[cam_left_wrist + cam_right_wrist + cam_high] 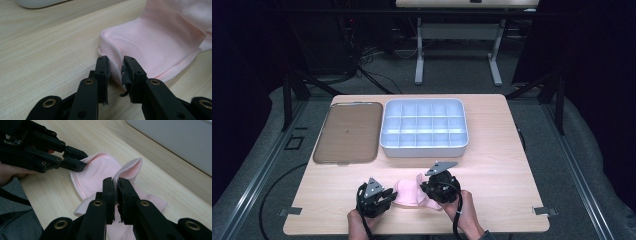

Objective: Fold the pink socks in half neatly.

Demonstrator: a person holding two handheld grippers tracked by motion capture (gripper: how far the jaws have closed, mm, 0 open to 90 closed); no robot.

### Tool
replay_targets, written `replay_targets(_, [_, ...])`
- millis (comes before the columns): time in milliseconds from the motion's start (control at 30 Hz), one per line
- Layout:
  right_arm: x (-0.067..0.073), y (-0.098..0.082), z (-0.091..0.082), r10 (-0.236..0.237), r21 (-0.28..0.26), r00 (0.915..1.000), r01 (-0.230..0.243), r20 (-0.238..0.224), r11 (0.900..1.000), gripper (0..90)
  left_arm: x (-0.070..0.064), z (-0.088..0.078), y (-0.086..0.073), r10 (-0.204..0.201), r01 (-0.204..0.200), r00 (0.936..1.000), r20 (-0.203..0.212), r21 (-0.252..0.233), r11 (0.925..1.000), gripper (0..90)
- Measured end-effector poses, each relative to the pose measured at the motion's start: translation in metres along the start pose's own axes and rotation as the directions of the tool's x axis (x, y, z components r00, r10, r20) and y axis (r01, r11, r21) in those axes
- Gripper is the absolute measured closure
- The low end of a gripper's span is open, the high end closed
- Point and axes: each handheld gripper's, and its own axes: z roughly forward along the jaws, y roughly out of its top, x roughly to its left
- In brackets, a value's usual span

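High view shows the pink cloth (408, 193) lying on the table (492, 165) between both grippers. Right gripper (117, 185) pinches a raised fold of it, jaws nearly touching. Left gripper (115, 65) has the cloth's folded edge between its jaws; whether its pads press, I cannot tell. Beyond them sits a compartment tray (424, 149)

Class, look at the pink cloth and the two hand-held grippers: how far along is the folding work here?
Early stage. Done: both grips are set. The left hand-held gripper pinches one edge of the pink cloth; the right hand-held gripper is shut on another part, lifting a flap off the table. In hand: carrying that flap over. Left: probably finishing the fold and moving the cloth on; the compartment tray holds nothing yet.
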Motion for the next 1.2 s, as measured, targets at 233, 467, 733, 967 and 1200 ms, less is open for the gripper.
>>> replay_targets(233, [0.008, 0.009, 0.016, -0.031, 0.005, 0.9992, 0.031, -0.026, 1.0, 84.3, 0.0, 0.0, 0.0, -0.001, 0.001, 1.0, 0.005, -0.003, 1.0, 73.8])
replay_targets(467, [0.016, 0.015, 0.034, -0.057, 0.031, 0.9971, 0.059, -0.05, 0.998, 84.2, 0.0, 0.0, 0.0, 0.001, -0.001, 1.0, 0.003, -0.001, 1.0, 73.7])
replay_targets(733, [0.02, 0.02, 0.045, -0.064, 0.038, 0.9959, 0.066, -0.064, 0.997, 84.2, 0.0, 0.0, 0.0, 0.002, -0.002, 1.0, -0.002, 0.0, 1.0, 73.7])
replay_targets(967, [0.025, 0.027, 0.055, -0.068, 0.041, 0.9947, 0.072, -0.077, 0.997, 84.0, 0.0, 0.0, 0.0, 0.01, -0.01, 0.9999, 0.01, 0.0, 0.9999, 77.9])
replay_targets(1200, [0.028, 0.033, 0.066, -0.079, 0.053, 0.9927, 0.084, -0.091, 0.995, 83.7, 0.0, 0.0, 0.0, 0.01, -0.01, 0.9998, 0.018, -0.001, 1.0, 85.1])
